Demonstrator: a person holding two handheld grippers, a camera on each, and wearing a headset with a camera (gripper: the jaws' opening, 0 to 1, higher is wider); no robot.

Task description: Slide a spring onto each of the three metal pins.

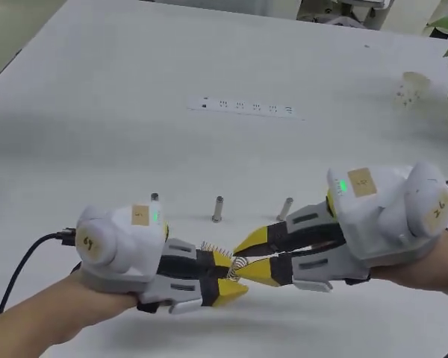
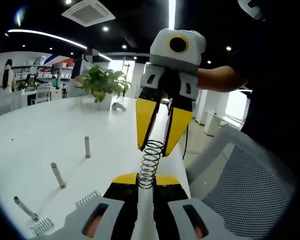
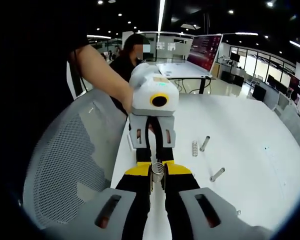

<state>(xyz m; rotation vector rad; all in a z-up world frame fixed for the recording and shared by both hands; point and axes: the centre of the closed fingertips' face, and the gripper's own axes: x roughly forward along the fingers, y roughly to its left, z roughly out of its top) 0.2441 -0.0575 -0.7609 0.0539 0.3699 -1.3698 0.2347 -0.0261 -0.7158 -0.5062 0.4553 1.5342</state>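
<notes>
Where the two pairs of yellow-tipped fingers meet tip to tip, the held spring (image 2: 150, 165) runs from one pair to the other. The left gripper (image 2: 146, 182) has its fingers drawn in to a narrow gap and nips one end of the coil between the tips. The right gripper (image 3: 158, 172), pointing straight at it, has its fingers closed to about the coil's width on the other end. In the head view the left gripper comes in from the left and the right gripper from the right, and the held spring sits between them above the near part of the white desk (image 1: 134, 74).

Just beyond the fingers three metal pins stand upright in a row, apart from one another: the left pin (image 1: 154, 198), the middle pin (image 1: 218, 209) and the right pin (image 1: 285, 209), each with a bare shaft. In the left gripper view a first loose spring (image 2: 87, 198) lies on the desk near the pins, and a second loose spring (image 2: 41, 226) lies farther along, just beside the end pin. Farther back a white power strip (image 1: 246, 107) lies flat, and a leafy plant (image 2: 105, 82) stands toward the far end of the desk. A mesh-backed chair (image 3: 65, 165) stands at the desk's near edge.
</notes>
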